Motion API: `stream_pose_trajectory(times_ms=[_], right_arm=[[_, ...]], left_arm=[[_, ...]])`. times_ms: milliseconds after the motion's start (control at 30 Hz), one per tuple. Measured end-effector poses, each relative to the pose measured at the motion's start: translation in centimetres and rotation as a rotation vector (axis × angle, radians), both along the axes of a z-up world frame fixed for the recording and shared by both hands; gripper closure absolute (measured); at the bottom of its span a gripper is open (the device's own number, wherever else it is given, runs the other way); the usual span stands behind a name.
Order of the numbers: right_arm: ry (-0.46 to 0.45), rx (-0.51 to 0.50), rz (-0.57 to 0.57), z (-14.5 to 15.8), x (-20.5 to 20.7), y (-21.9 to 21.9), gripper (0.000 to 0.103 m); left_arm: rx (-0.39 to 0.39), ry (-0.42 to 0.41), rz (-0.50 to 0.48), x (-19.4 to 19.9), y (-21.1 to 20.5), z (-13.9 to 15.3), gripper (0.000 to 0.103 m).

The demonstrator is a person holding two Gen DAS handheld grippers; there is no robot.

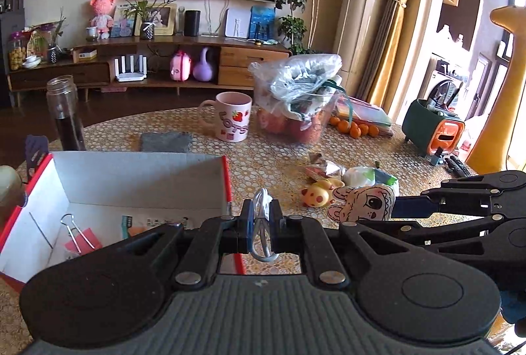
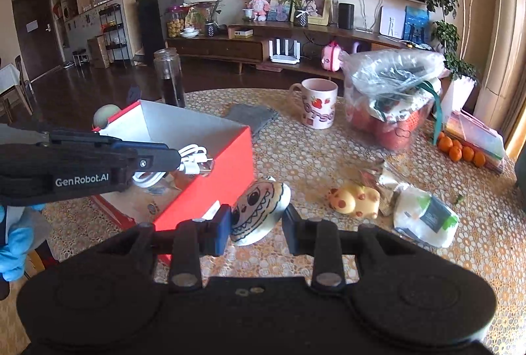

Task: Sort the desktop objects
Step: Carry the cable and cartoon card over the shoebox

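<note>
My left gripper [image 1: 261, 223] is shut on a coiled white USB cable [image 1: 262, 213] and holds it over the near right corner of the open red box [image 1: 226, 177]. In the right wrist view the cable [image 2: 192, 162] hangs above the red box [image 2: 203, 193]. My right gripper [image 2: 254, 225] has its jaws on either side of a flat cartoon-face toy [image 2: 259, 210], which shows tilted in the left wrist view [image 1: 361, 202]. A binder clip [image 1: 74, 231] and papers lie inside the box.
On the patterned round table [image 1: 279, 157] are a yellow spotted toy [image 2: 353, 198], a white packet [image 2: 424, 216], a strawberry mug [image 2: 317, 106], a plastic bag of fruit [image 2: 393, 98], oranges [image 2: 462, 151], a glass bottle [image 2: 169, 77], a grey cloth [image 2: 251, 116] and a green organiser [image 1: 432, 126].
</note>
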State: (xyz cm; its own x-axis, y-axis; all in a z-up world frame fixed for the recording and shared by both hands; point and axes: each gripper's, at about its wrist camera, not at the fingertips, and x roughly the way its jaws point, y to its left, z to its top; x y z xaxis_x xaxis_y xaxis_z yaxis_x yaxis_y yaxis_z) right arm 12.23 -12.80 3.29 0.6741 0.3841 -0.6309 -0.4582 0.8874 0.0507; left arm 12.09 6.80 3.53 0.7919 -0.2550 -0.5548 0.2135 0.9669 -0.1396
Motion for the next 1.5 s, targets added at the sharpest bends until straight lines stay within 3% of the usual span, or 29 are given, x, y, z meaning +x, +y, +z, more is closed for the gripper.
stream_pose_trajectory(times_ms=[333, 767, 1500], right_arm=[[-0.039, -0.02, 0.116, 0.8, 0.8, 7.1, 0.071], [-0.006, -0.073, 0.13, -1.3, 4.8, 13.4, 0.071], [0.105, -0.198, 0.157, -6.9, 10.7, 19.0, 0.071]], left_arm=[[0.035, -0.005, 0.096, -0.5, 6.4, 0.1, 0.095], [0.105, 0.028, 0.207, 2.5, 12.7, -1.9, 0.095], [0.191, 0.201, 0.19, 12.5, 13.9, -6.3, 0.095]])
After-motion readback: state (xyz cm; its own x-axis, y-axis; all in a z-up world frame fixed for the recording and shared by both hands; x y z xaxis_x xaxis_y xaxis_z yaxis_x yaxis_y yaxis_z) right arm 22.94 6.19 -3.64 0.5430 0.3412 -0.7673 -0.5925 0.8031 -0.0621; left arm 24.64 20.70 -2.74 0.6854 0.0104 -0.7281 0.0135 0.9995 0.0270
